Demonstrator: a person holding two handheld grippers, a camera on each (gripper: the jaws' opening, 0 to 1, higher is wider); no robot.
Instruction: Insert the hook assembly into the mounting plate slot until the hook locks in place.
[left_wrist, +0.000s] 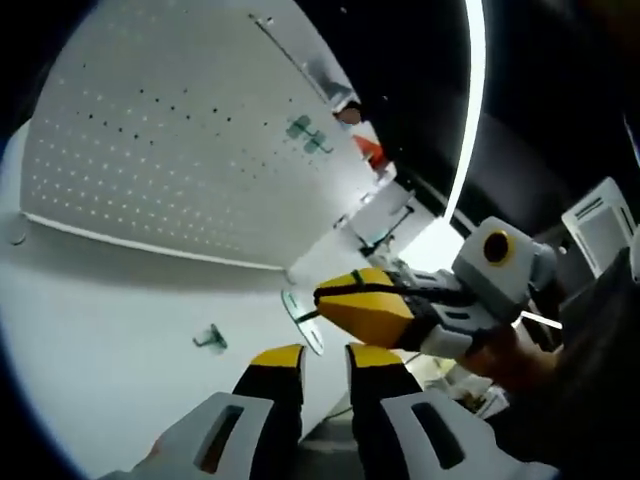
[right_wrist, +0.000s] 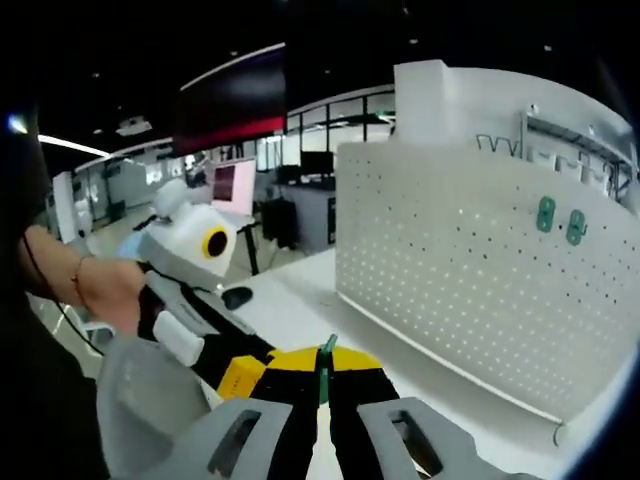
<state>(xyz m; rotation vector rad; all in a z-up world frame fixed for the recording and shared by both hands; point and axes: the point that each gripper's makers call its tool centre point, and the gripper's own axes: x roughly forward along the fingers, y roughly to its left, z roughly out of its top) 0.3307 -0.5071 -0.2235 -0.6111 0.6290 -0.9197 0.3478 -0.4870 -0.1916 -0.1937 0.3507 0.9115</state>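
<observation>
Right gripper view: right gripper pinches upright hook.

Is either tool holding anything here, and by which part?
The right tool pinches a small green hook by its lower shank; the tip pokes out above. The left tool holds nothing.

A long bright ceiling light strip crosses the dark ceiling. A computer monitor with a reddish screen stands on a desk in the background. A white ceiling air vent panel is visible nearby.
</observation>
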